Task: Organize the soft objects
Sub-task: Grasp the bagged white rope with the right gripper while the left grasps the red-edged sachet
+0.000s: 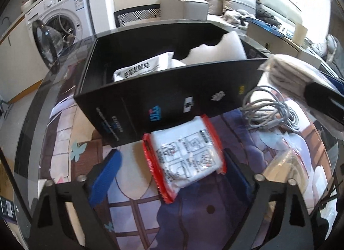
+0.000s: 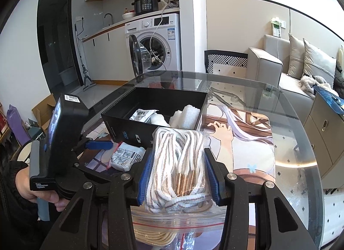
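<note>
A white packet with red edges (image 1: 185,157) lies flat on the table just in front of the black box (image 1: 172,90). My left gripper (image 1: 173,154) straddles it, open: the left blue pad stands clear of the packet and the right pad is at its edge. The box holds a white printed pouch (image 1: 139,69) and white foam (image 1: 217,52). My right gripper (image 2: 178,176) is shut on a clear bag of white and tan striped laces (image 2: 182,159), held above the table near the box's front wall (image 2: 120,125). The right wrist view also shows the packet (image 2: 126,156).
A grey coiled cable (image 1: 271,108) lies on the glass table (image 2: 301,142) to the right of the box. A zip bag of tan cord (image 2: 150,237) rests under the right gripper. A hand (image 2: 43,196) holds the left gripper's handle. A cabinet (image 2: 322,133) stands beyond the table's right edge.
</note>
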The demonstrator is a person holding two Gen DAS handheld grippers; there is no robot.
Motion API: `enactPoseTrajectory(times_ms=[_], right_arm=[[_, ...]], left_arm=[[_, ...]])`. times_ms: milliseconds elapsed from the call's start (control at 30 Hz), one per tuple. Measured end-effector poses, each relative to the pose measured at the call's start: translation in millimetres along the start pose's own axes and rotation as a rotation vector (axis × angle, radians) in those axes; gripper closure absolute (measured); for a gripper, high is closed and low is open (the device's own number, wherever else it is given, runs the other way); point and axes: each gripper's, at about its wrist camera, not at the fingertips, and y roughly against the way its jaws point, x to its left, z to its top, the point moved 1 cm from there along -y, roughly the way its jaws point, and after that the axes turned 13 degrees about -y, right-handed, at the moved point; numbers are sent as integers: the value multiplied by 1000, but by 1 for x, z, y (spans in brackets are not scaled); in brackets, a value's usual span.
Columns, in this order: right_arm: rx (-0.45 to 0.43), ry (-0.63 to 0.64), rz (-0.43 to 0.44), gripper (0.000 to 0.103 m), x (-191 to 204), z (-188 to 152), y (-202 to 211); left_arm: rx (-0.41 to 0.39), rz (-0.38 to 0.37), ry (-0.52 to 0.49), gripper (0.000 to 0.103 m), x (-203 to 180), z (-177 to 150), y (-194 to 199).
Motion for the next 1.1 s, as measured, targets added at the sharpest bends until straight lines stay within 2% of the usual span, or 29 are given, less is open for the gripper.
enactPoseTrajectory(times_ms=[67,167,400,667,1100], right_arm=[[0,0,-1,58,-1,0,0],[0,2,0,58,0,0,0],[-1,13,0,58,5,0,-3],[-10,25,4,58,10,-1,-1],[-41,33,24,58,17,3,8]], left_arm=[[-18,-7,-14,37,-2,-1,4],[-28,-22,-25,46,-2,-1,7],[-60,-57,-10,48,6,-8,20],[-133,-84,22,48,16,-10,48],[-212,-71,25,48,23,0,71]])
